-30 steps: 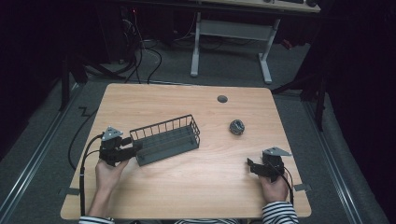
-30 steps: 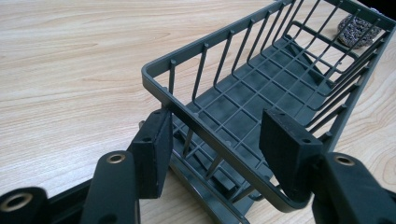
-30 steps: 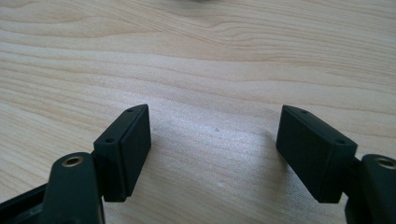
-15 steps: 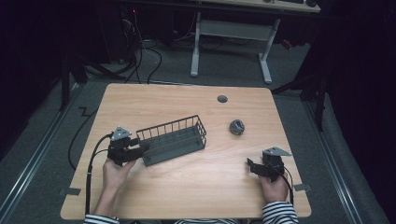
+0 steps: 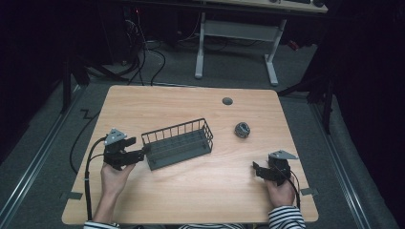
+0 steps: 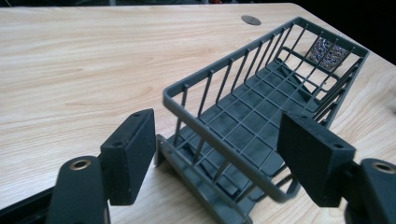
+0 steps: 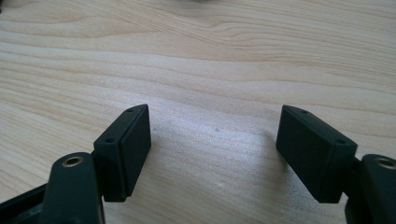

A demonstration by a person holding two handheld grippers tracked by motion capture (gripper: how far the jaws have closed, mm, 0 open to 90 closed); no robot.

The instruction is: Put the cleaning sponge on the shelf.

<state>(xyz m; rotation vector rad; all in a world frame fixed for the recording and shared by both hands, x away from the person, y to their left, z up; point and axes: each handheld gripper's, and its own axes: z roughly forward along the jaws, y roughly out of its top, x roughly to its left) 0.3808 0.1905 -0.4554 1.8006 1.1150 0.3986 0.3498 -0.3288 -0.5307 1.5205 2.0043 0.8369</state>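
Grey wire basket (image 5: 177,143) lies on the pale wood-grain worktop (image 5: 191,191), seen from the high view. Its long axis runs from the left claw (image 5: 138,155) away toward the far right, slightly skewed to the worktop edge. The left claw sits at the basket's near short end, jaws apart around that end. The right claw (image 5: 257,171) rests well apart from the basket, on bare worktop, also open. A crumpled metallic ball (image 5: 242,129) lies beyond the right claw, near the basket's far end but not touching it. A small dark round disc (image 5: 227,100) is set in the worktop farther off. The left hand is clearly the nearer to the basket.

Left gripper view: the basket (image 6: 261,116) stretches straight ahead of the claw (image 6: 219,154), its short end wall between the two black pads. The pads stand wide on either side; contact with the rim cannot be confirmed. The basket is thin coated rod: upright bars on the walls, a square grid floor, a rounded top rim. The ball (image 6: 329,50) glints through the far bars. Any closing move would likely pinch the end wall crosswise.

Right gripper view: the claw (image 7: 212,154) is open over smooth, faintly streaked wood (image 7: 210,60), holding nothing.
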